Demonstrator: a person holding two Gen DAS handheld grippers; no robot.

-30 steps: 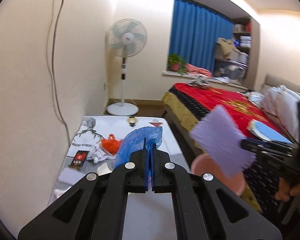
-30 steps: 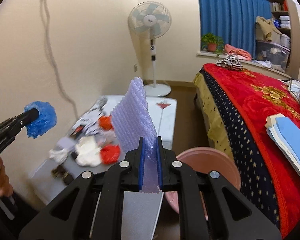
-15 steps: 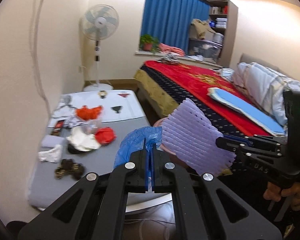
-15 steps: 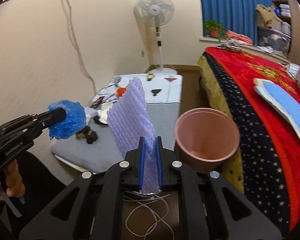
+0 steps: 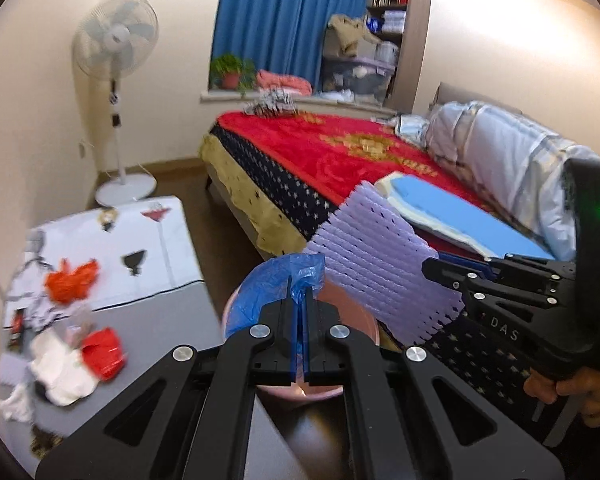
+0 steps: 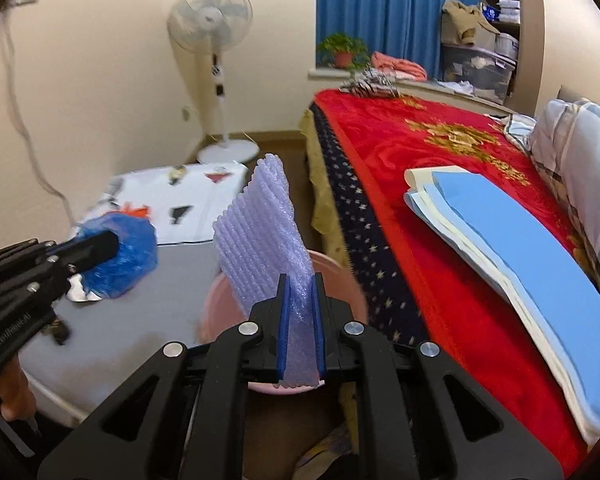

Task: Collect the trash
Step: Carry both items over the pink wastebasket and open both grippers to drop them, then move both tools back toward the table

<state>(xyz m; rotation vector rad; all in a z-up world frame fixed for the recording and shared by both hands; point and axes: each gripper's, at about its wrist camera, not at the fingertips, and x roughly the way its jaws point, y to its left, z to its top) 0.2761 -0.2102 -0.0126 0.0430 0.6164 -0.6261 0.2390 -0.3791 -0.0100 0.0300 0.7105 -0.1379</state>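
My left gripper (image 5: pixel 299 300) is shut on a crumpled blue plastic bag (image 5: pixel 260 296) and holds it over the pink bin (image 5: pixel 364 320). My right gripper (image 6: pixel 300 284) is shut on a purple foam net sheet (image 6: pixel 260 236) above the same pink bin (image 6: pixel 216 312). The foam sheet (image 5: pixel 380 268) shows right of the bag in the left wrist view. The bag (image 6: pixel 120 256) shows at the left in the right wrist view. More trash lies on the low grey table (image 5: pixel 160 320): a red wrapper (image 5: pixel 102 354), white tissue (image 5: pixel 60 376) and an orange bag (image 5: pixel 70 282).
A bed with a red blanket (image 5: pixel 340 160) stands right of the bin, with a blue pad (image 6: pixel 520 240) on it. A standing fan (image 5: pixel 116 80) is at the far wall. A cord (image 6: pixel 24 132) hangs down the left wall.
Both grippers have swung right from the table to above the pink bin, each still holding its piece. The bin now sits directly beneath both.
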